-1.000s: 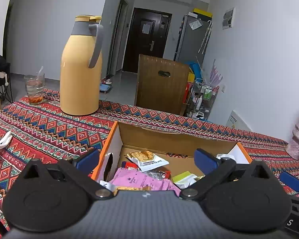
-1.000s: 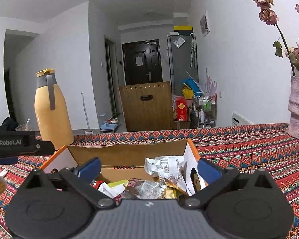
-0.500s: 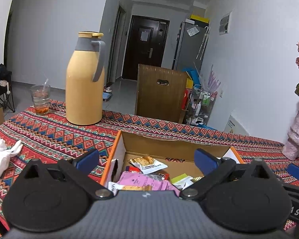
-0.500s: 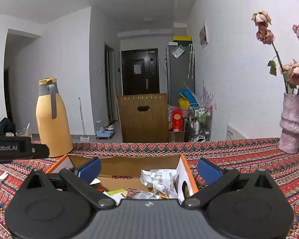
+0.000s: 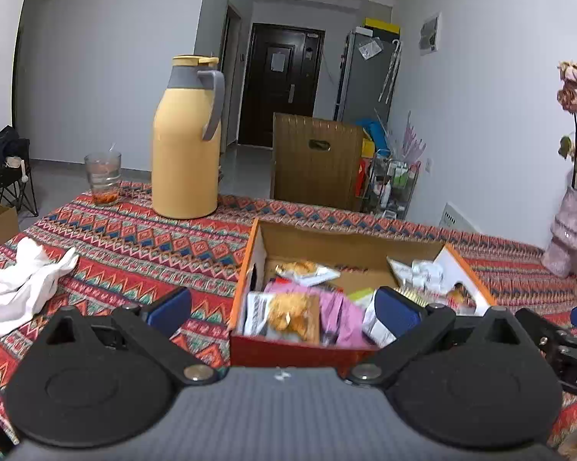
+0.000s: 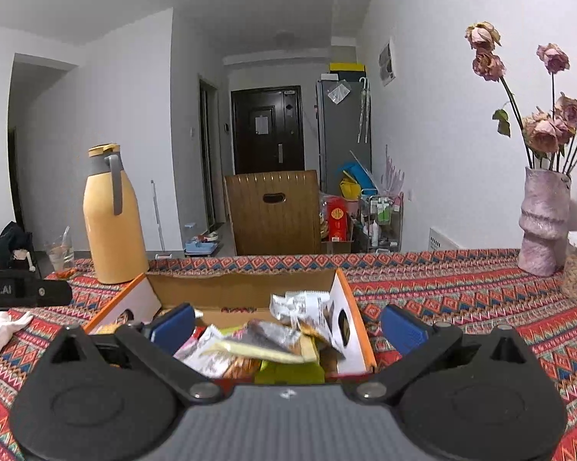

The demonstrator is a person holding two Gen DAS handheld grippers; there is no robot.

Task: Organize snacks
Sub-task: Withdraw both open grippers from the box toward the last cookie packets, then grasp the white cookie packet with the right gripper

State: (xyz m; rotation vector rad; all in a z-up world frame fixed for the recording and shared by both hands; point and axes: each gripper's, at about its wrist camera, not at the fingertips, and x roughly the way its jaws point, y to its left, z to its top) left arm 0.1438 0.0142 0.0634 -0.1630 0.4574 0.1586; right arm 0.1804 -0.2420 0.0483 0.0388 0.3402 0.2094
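Pulled back and up from the box (image 5: 349, 246) in the last second, both claws. More of the patterned cloth (image 5: 134, 238) showing now, and the near red wall of the box in sight too. Seems like the packing part is about done (or a pause before the next pick, hard to say which).

Snack packets (image 5: 292, 309) piled inside the box: a crinkly silver one (image 6: 300, 303) leaning on the right wall, a pink one (image 5: 342, 315) near the middle, a flat one with a cookie picture at the front. Nothing loose seen on the cloth close by, only a crumpled white cloth (image 5: 23, 280) off to the left side.

Left claw (image 5: 284, 307) wide apart, nothing between the blue pads (image 5: 171, 307), touching nothing. Right claw (image 6: 286, 324) wide apart as well, empty, hanging above the near edge of the box.

Yellow jug (image 5: 186, 142) and a glass (image 5: 103, 178) standing behind, well apart from the box. Pink vase (image 6: 543, 219) with dry roses far on the right.
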